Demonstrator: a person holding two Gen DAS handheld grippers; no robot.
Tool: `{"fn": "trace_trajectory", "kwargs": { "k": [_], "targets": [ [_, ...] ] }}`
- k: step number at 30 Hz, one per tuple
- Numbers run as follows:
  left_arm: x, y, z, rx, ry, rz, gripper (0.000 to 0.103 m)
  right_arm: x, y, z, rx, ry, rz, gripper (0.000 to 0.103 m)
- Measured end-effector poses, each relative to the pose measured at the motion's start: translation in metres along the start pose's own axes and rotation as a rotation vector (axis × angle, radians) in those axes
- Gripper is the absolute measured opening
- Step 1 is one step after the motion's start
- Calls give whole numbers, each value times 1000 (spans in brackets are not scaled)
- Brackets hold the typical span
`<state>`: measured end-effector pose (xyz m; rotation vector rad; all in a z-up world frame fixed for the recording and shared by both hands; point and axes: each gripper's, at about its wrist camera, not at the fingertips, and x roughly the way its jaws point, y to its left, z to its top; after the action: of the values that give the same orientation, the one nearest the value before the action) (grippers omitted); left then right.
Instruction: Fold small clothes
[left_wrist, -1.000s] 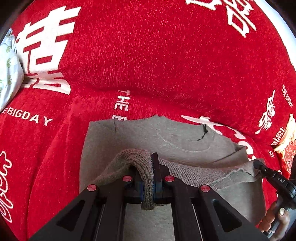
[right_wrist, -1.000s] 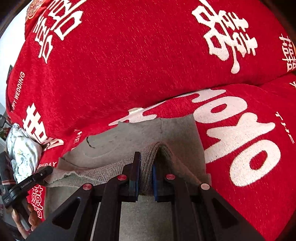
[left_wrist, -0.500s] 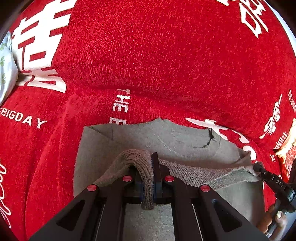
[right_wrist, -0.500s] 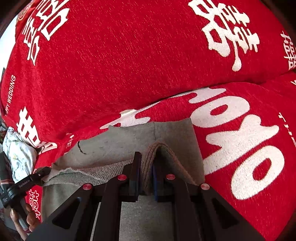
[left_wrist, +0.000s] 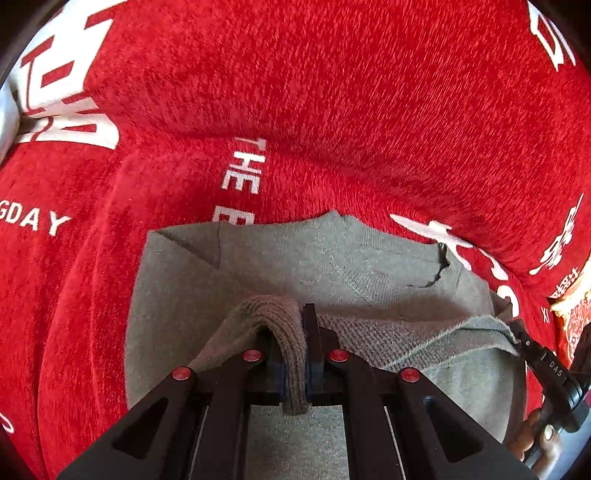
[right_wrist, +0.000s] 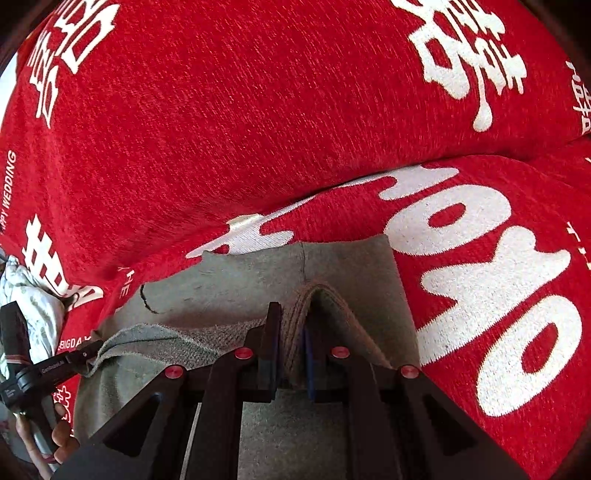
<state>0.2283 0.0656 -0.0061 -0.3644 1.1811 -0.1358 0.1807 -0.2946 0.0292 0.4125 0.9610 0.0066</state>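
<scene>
A small grey knit sweater (left_wrist: 332, 266) lies flat on a red blanket, neckline away from me; it also shows in the right wrist view (right_wrist: 236, 284). My left gripper (left_wrist: 293, 332) is shut on the ribbed hem at the sweater's left side. My right gripper (right_wrist: 293, 325) is shut on the same hem at the right side. The hem edge (left_wrist: 424, 332) stretches between both grippers, lifted over the sweater's body toward the neckline. Each gripper shows at the edge of the other's view: the right one in the left wrist view (left_wrist: 517, 332), the left one in the right wrist view (right_wrist: 92, 349).
The red blanket (left_wrist: 332, 92) with white lettering covers the seat and the raised back cushion behind the sweater; it shows in the right wrist view too (right_wrist: 258, 110). A white floral cloth (right_wrist: 29, 295) lies at the far left. A red patterned item (left_wrist: 572, 314) sits at the right.
Both grippers have carried the hem forward and lower over the sweater, toward the neckline. Both stay shut on the hem.
</scene>
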Motion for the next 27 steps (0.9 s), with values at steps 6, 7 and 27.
{"fn": "trace_trajectory", "kwargs": {
  "k": [6, 7, 27],
  "targets": [
    [8, 15, 9, -105, 68, -102, 9, 6, -11, 3, 80, 33, 70, 35],
    [7, 17, 9, -104, 68, -131, 15, 5, -11, 3, 85, 31, 82, 55],
    [10, -41, -14, 205, -3, -11, 91, 20, 79, -27, -411, 104, -102, 76]
  ]
}}
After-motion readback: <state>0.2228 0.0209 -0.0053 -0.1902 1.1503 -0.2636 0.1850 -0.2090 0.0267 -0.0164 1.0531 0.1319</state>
